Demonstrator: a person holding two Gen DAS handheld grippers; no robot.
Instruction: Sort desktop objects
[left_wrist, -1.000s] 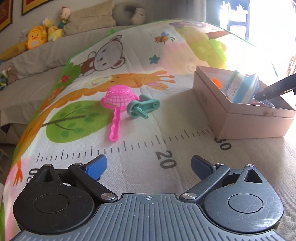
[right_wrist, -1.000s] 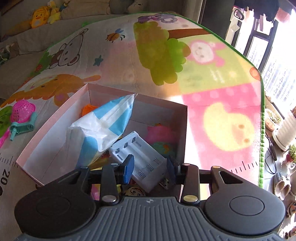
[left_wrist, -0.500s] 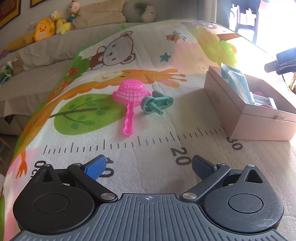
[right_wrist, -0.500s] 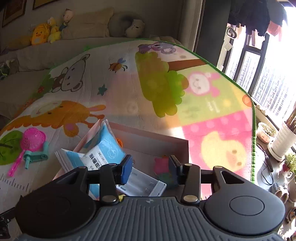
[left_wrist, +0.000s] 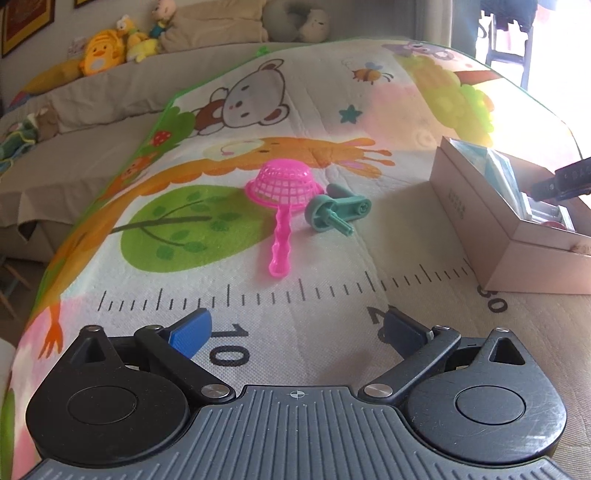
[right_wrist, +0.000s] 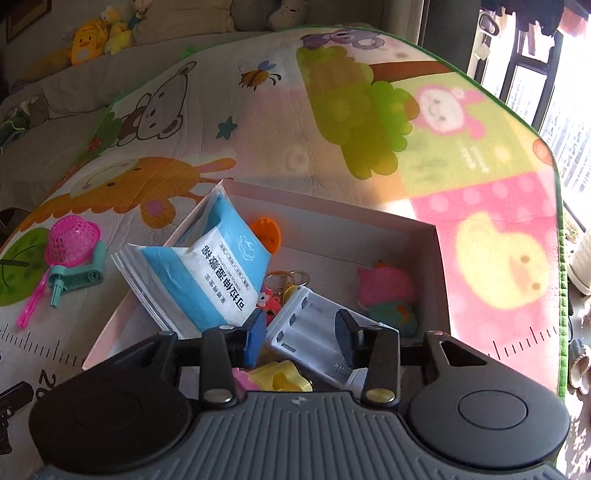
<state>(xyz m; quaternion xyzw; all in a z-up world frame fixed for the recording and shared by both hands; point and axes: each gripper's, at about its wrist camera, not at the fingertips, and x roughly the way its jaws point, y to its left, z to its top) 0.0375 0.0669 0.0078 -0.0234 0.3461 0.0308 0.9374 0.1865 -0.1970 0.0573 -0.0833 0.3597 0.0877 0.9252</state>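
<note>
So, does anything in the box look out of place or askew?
Yes: the blue and white packet stands tilted against the left wall of the box, sticking above its rim. The white battery charger lies askew over small toys.

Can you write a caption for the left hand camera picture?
Open left gripper faces a pink toy strainer and teal toy on the play mat.

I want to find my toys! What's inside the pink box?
Inside the pink box: a blue-and-white wipes pack, white battery charger, orange toy, pink-and-green toy, keyrings and a yellow piece. Whatever lies under the pack is hidden.
</note>
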